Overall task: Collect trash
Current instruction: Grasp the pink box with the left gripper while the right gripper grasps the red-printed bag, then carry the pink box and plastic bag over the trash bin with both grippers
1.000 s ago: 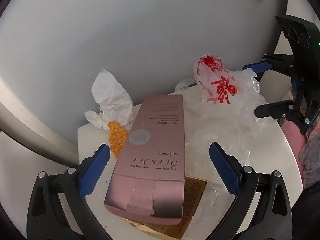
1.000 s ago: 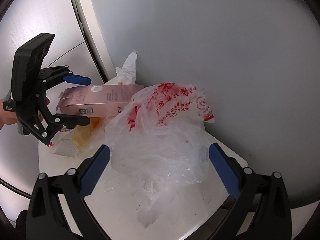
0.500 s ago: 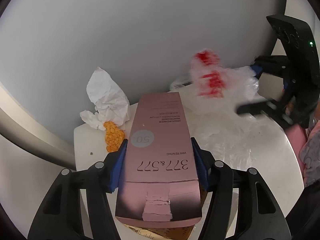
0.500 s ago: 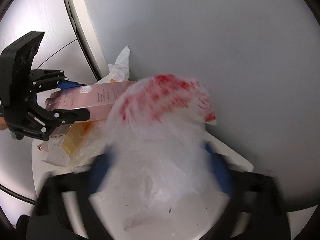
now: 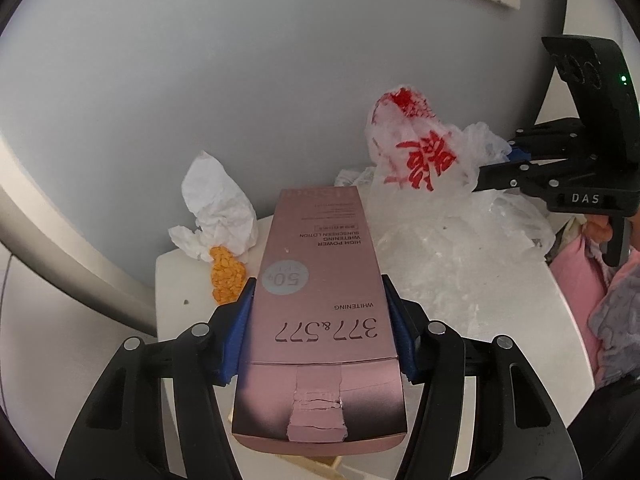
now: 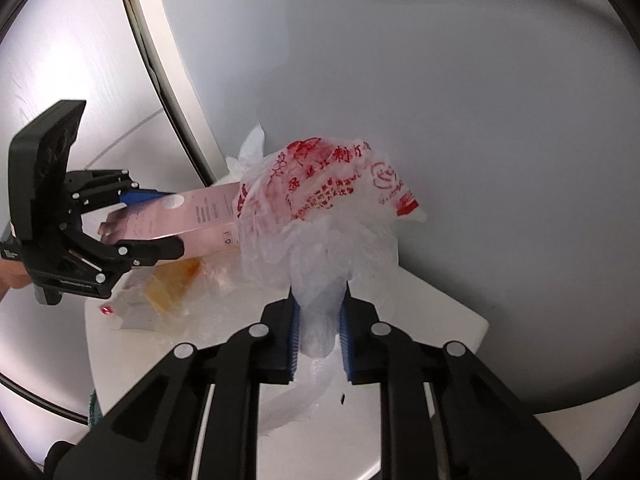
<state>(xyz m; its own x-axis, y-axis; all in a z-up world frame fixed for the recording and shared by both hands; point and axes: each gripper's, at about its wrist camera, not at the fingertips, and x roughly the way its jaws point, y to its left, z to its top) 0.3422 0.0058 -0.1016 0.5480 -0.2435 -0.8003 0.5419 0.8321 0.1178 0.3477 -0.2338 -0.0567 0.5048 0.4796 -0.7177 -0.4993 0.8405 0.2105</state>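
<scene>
The left claw [image 5: 318, 316] clamped a pink sunscreen lotion box [image 5: 320, 300] while the right claw [image 6: 319, 320] pinched a red-printed plastic bag [image 6: 320, 216] over the white table [image 6: 420, 360].

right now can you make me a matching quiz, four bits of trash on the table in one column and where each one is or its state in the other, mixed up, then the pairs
Things:
1. pink carton
2. plastic bag
3. crumpled tissue
4. orange peel

Places or states:
A. lying on the white table just in front of the tissue
B. bunched neck pinched in the right gripper
C. against the grey wall, touched by no jaws
D. clamped by its long sides in the left gripper

Pairs: 1-D, 2-B, 3-C, 4-A
</scene>
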